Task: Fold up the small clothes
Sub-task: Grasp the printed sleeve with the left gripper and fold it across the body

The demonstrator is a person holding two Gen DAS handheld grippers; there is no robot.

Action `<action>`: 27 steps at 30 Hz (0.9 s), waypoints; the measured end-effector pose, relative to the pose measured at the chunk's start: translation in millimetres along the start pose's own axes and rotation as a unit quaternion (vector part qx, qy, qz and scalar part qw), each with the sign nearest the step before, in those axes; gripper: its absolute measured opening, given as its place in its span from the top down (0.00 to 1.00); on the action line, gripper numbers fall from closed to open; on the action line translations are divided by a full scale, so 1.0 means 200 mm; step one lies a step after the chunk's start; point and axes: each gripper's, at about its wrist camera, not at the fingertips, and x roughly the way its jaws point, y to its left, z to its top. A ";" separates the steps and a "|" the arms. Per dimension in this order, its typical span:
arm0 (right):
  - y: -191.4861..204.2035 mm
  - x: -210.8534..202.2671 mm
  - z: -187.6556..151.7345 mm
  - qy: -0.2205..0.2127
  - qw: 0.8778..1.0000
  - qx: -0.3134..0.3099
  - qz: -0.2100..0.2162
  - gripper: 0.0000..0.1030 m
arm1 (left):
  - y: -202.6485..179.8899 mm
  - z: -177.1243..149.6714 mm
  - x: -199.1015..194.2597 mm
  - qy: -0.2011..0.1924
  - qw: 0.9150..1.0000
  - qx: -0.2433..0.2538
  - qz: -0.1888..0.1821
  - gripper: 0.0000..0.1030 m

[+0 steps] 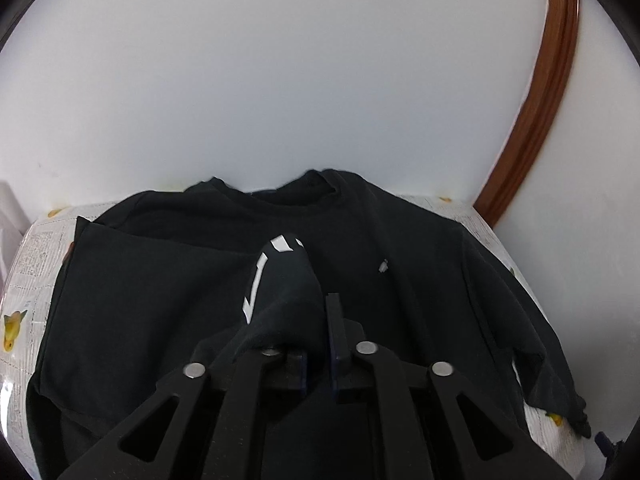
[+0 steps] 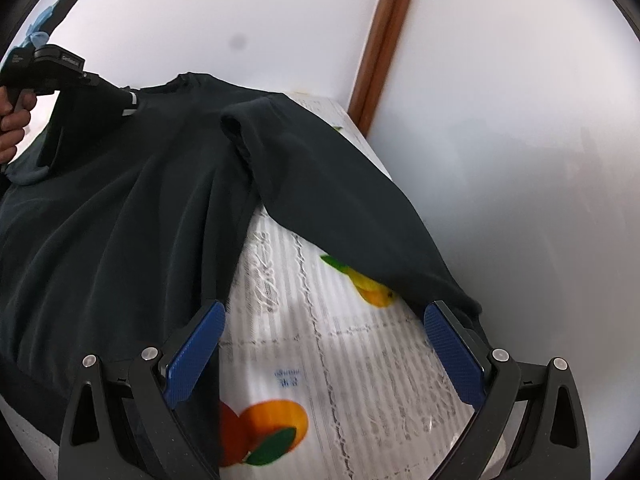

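While the left gripper [image 1: 316,320] has shirt [image 1: 400,280] cloth bunched between nearly closed jaws, the right gripper [image 2: 320,344] hangs wide open over the tablecloth [image 2: 360,360].

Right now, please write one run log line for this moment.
left gripper: fabric between jaws | right gripper: open, empty, over tablecloth | black shirt: spread out, one side folded in, right sleeve unfolded

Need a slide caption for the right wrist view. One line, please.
Open right gripper above the fruit-print tablecloth, beside the black shirt and its outstretched sleeve.
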 end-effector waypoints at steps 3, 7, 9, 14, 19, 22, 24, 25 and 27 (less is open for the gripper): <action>0.04 -0.05 0.01 -0.008 1.000 0.004 0.005 0.04 | -0.09 0.02 -0.09 -0.014 1.000 -0.002 -0.022 0.33; 0.13 -0.16 0.04 -0.033 0.999 -0.009 0.013 0.04 | -0.09 0.02 -0.35 -0.059 0.997 0.005 -0.054 0.16; 0.20 -0.23 0.08 -0.047 0.999 -0.017 0.019 0.04 | -0.04 0.02 -0.47 -0.072 0.995 0.000 -0.064 0.15; 0.40 -0.33 0.22 -0.074 0.995 -0.032 0.059 0.06 | 0.24 -0.06 -0.67 -0.082 0.996 -0.019 -0.017 0.13; 0.76 -0.26 0.41 -0.074 0.988 -0.072 0.114 0.26 | 0.61 -0.25 -0.69 -0.043 0.996 -0.058 0.058 0.13; 1.00 -0.18 0.52 -0.066 0.981 -0.099 0.155 0.26 | 0.79 -0.41 -0.65 -0.004 0.993 -0.068 0.095 0.13; 1.21 -0.09 0.60 -0.055 0.975 -0.120 0.178 0.25 | 0.87 -0.50 -0.61 0.015 0.992 -0.066 0.106 0.13; 1.28 -0.06 0.62 -0.049 0.973 -0.127 0.186 0.24 | 0.89 -0.55 -0.58 0.025 0.992 -0.065 0.109 0.13; 1.45 0.04 0.65 -0.032 0.969 -0.143 0.198 0.23 | 0.93 -0.65 -0.54 0.042 0.991 -0.066 0.109 0.13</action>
